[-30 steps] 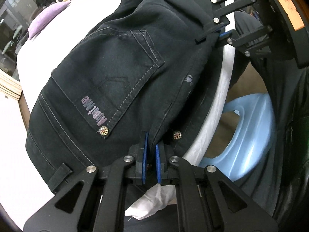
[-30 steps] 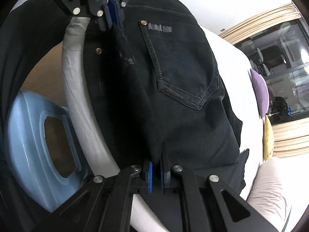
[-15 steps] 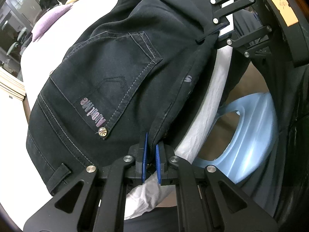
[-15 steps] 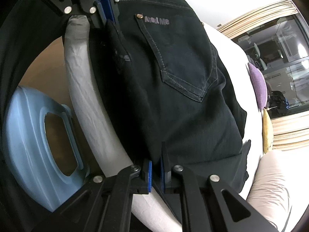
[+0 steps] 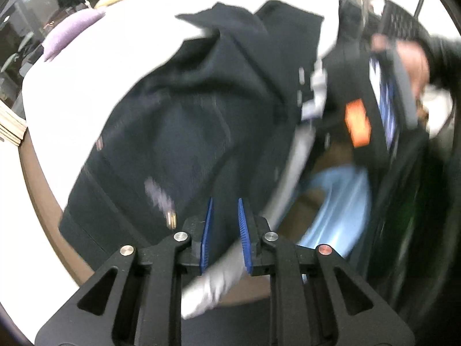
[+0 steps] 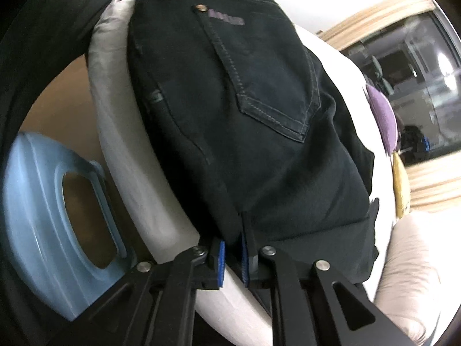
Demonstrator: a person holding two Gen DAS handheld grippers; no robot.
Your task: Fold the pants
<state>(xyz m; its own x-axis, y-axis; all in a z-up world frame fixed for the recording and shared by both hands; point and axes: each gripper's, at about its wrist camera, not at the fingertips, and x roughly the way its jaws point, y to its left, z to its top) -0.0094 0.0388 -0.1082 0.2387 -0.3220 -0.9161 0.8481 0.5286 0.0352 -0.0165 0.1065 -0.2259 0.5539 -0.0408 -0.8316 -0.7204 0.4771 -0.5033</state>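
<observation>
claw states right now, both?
Left claw: open, pants edge loose between its pads.
Right claw: parted slightly, pants in the gap; grip cannot be told.

Pants (image 6: 259,132): black, pale pocket stitching, purple label. Bed (image 5: 95,69): white. Cushion (image 6: 380,121): purple. Basin (image 6: 37,219): light blue. Fingers (image 5: 206,236): black with blue pads.

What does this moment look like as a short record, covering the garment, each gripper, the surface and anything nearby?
garment: black denim pants, back pocket up, lying on the bed
left gripper: open, pads either side of the pants' edge
right gripper: slightly parted, pants' edge between the pads, grip unclear
surface: white bedsheet
nearby: light blue plastic stool beside the bed; purple cushion on the far side
image: left wrist view blurred
</observation>
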